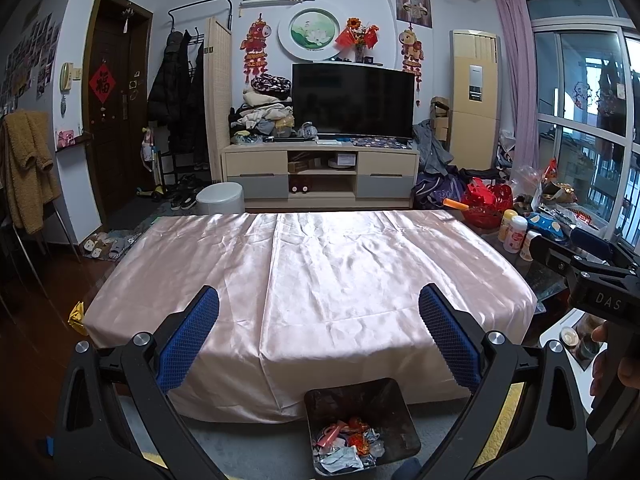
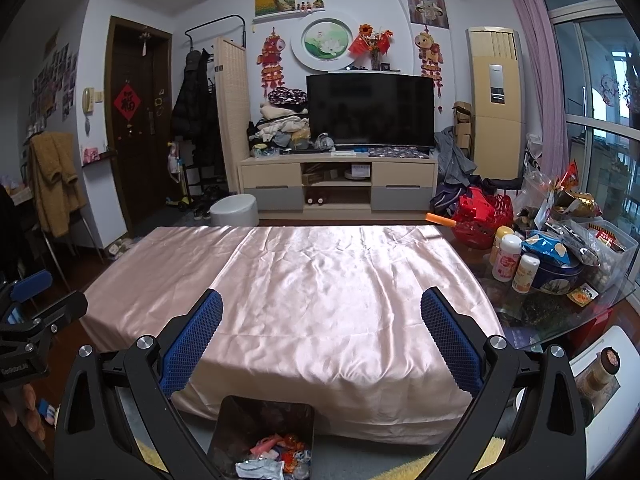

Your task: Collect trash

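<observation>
Trash (image 1: 348, 446) is seen gathered in the dark bin (image 1: 384, 404) on the floor, just before the cloth-covered bench (image 1: 320, 280). Both the left gripper (image 1: 320, 332) and right gripper (image 2: 322, 330) are held with jaws apart, empty. Crowded bottles (image 2: 507, 258) beside the cloth could be toppled by a careless reach.

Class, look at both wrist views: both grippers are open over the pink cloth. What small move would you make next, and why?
Probably draw both back and stop. The left gripper and right gripper are open and hold nothing, no scrap shows on the pink satin cloth, and crumpled wrappers already lie in the dark square bin on the floor in front of it. Trash elsewhere cannot be ruled out.
</observation>
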A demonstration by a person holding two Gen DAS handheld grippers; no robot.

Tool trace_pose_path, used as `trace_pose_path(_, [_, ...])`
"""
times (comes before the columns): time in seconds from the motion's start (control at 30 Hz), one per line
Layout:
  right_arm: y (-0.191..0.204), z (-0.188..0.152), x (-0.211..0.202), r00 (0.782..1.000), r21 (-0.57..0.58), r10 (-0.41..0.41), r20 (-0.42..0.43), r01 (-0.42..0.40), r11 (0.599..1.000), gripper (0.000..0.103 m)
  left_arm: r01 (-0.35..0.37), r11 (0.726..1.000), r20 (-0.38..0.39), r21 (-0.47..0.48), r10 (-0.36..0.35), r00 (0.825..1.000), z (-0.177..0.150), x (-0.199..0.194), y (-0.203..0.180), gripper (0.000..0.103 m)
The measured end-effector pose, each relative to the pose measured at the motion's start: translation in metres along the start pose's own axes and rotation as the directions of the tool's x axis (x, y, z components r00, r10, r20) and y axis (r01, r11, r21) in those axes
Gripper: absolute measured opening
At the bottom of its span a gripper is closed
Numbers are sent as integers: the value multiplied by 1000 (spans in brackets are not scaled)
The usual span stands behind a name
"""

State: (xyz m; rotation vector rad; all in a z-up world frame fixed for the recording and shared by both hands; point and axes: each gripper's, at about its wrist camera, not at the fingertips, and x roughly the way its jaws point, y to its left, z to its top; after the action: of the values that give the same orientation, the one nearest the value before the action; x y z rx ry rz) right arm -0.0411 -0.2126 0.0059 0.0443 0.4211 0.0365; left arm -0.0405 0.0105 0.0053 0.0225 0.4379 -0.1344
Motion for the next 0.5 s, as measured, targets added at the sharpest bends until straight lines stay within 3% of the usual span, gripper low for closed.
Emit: trace_pose_path(0.5, [1,1,1,1000,-3,8,-3,-8,1000,100,7,1000,3,3,-7,1000,1,-1,-1,95])
